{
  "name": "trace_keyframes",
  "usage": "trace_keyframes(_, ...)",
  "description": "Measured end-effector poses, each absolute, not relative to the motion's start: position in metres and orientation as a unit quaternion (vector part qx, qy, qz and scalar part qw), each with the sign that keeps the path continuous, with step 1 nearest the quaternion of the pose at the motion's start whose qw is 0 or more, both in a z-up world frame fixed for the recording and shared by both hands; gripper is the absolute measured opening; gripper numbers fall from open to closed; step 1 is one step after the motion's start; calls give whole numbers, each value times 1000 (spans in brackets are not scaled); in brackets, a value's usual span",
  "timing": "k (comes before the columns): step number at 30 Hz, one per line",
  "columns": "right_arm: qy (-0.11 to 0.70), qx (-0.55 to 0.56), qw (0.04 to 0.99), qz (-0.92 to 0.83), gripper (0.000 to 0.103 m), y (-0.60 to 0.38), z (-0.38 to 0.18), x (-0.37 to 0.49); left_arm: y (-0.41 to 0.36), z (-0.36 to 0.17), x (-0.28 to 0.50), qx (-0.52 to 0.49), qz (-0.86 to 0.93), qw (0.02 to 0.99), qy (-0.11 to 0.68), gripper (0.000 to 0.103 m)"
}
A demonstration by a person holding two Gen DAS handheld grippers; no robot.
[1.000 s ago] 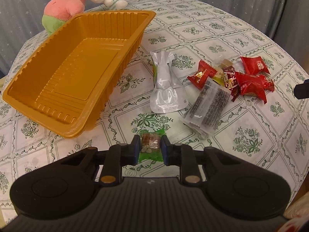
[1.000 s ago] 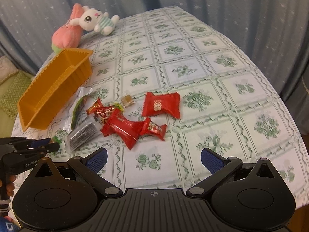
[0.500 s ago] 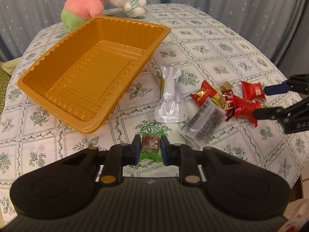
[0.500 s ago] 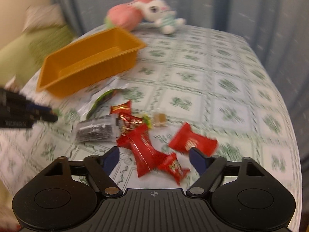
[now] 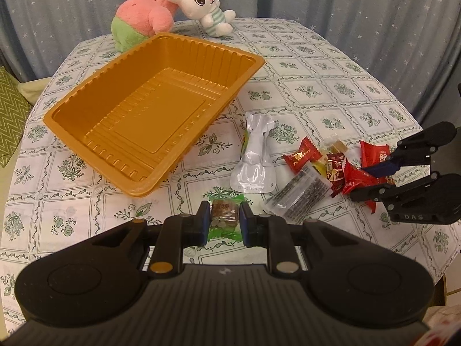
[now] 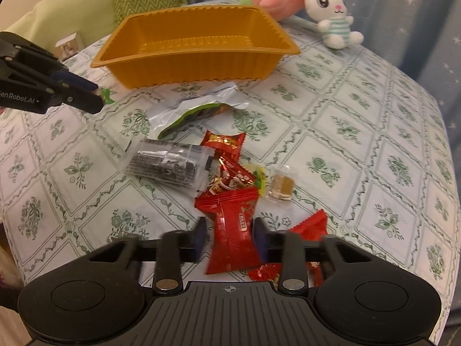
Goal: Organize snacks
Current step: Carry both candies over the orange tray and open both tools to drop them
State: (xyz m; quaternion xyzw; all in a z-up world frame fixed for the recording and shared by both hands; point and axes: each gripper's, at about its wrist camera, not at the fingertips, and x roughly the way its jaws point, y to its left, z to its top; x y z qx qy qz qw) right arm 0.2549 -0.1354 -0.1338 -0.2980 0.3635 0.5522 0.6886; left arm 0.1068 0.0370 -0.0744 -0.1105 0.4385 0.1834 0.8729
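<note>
My left gripper (image 5: 224,222) is shut on a green-wrapped snack bar (image 5: 224,216) and holds it above the cloth, in front of the empty orange tray (image 5: 155,112). My right gripper (image 6: 229,240) has its jaws around a long red packet (image 6: 233,230) at the near end of the snack pile; the pads sit close to its sides, contact unclear. The pile holds more red packets (image 6: 224,144), a clear bag of dark strips (image 6: 167,165), a silver pouch (image 5: 255,158) and a small brown candy (image 6: 281,186). The right gripper also shows in the left wrist view (image 5: 371,180).
A pink plush (image 5: 144,17) and a white rabbit plush (image 5: 204,8) sit behind the tray. The round table (image 5: 331,86) has a floral cloth, with blue curtains around it. A green cushion (image 6: 147,3) lies off the table's left side.
The right gripper swung down onto the snack pile and narrowed its jaws around the long red packet. The left gripper lifted and pulled back with the green bar.
</note>
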Motion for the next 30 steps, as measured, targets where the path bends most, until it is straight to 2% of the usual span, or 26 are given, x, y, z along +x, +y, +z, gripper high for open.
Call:
trace_keyframes(14, 380, -182, 712, 561, 25, -133, -71, 271, 50, -39, 111, -133, 217, 882, 398, 20)
trace_keyframes(25, 372, -84, 721, 578, 25, -54, -19, 274, 123, -12, 123, -129, 234, 890, 370, 20)
trace_keyframes(30, 376, -65, 725, 573, 25, -4, -17, 274, 155, -5, 130, -121, 234, 895, 361, 18)
